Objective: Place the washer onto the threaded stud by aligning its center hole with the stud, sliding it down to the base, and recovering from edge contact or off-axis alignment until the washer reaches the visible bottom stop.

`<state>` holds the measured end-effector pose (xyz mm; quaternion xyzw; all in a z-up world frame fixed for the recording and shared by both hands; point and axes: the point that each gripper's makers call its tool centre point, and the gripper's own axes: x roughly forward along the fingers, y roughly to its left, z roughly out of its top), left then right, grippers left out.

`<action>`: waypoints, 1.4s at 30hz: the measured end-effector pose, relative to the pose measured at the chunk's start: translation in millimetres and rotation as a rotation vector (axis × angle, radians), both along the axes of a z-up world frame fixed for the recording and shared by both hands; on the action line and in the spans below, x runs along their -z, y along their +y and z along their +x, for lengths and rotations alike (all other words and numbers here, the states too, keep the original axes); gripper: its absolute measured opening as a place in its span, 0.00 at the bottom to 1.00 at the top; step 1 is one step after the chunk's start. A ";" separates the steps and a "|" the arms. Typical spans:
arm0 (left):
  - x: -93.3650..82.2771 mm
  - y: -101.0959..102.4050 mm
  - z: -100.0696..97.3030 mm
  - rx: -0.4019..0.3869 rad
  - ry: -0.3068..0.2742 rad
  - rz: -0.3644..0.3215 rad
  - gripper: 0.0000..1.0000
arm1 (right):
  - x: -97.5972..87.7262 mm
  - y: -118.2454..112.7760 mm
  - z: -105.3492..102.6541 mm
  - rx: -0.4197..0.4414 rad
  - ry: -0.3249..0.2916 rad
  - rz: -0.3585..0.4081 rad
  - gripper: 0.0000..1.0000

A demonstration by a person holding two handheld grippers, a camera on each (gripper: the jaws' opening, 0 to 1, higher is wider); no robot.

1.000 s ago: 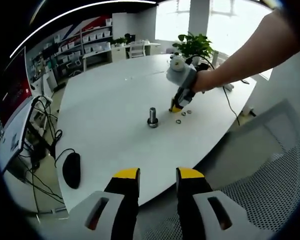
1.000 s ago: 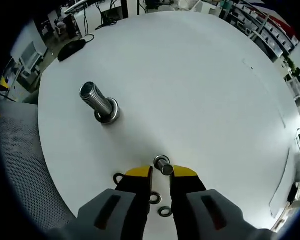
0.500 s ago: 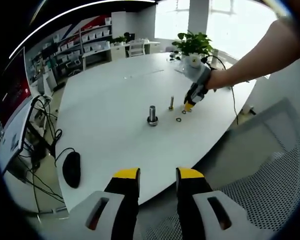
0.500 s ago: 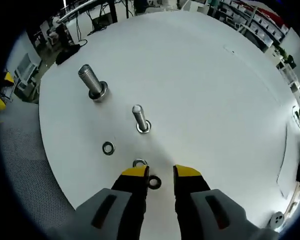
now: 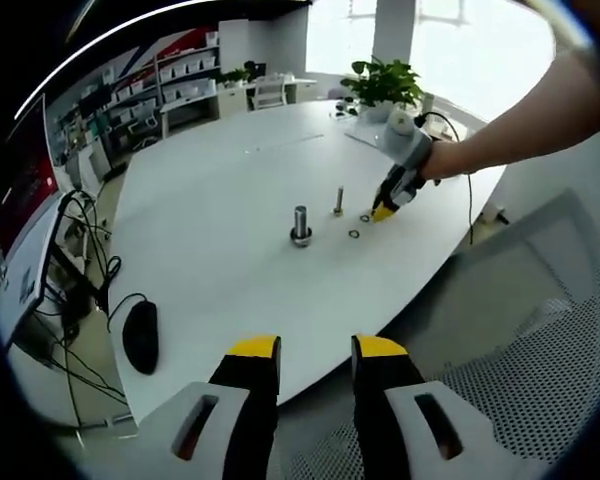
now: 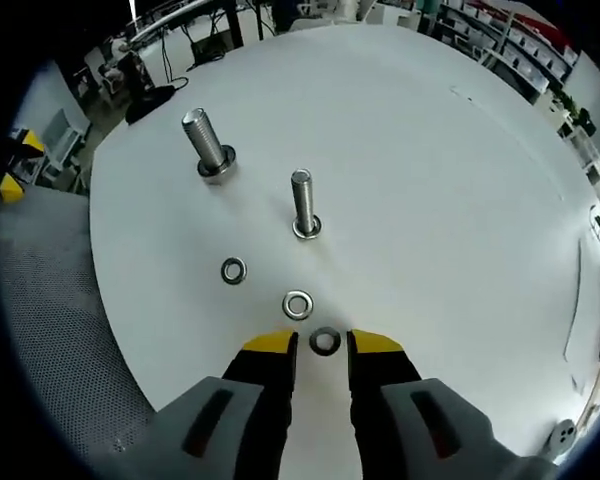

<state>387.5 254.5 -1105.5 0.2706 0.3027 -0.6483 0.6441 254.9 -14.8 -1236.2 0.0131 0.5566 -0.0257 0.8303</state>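
Note:
On the white table [image 6: 450, 200] a thick threaded stud [image 6: 210, 148] and a thinner stud [image 6: 303, 205] stand upright. Three washers lie in front of them: one [image 6: 233, 270] to the left, one [image 6: 298, 304] in the middle, one [image 6: 324, 341] flat on the table between the tips of my right gripper [image 6: 321, 344], which is open. In the left gripper view the thick stud [image 5: 300, 225], thin stud [image 5: 338, 201] and a washer [image 5: 354, 234] sit mid-table, with the right gripper [image 5: 384, 211] low beside them. My left gripper [image 5: 316, 350] hangs open, off the table's near edge.
A black mouse [image 5: 140, 335] and cables lie at the table's left end. A grey mesh chair [image 5: 540, 350] stands at the near right. A potted plant [image 5: 380, 85] is at the far side. Shelves line the back wall.
The right gripper has drawn back from the thin stud, which now stands free on the table, and has lowered over the nearest washer. The left gripper has stayed put.

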 end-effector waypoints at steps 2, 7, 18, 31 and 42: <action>-0.9 1.0 -1.0 0.000 -0.001 0.002 0.26 | 2.6 -1.4 1.0 -0.011 -0.002 -0.004 0.22; -0.1 0.0 -0.4 0.001 -0.004 0.005 0.26 | 0.7 -2.2 -0.8 -0.084 0.009 -0.012 0.17; 2.0 0.1 0.3 0.002 -0.007 0.012 0.26 | 1.3 -3.3 1.2 -0.185 0.208 0.011 0.14; 2.5 0.7 2.2 -0.002 -0.011 0.010 0.26 | 2.0 -0.9 -4.3 -0.035 0.148 -0.045 0.14; -1.2 0.7 0.2 0.003 -0.010 0.001 0.26 | -10.8 -2.9 9.8 0.035 0.025 -0.056 0.14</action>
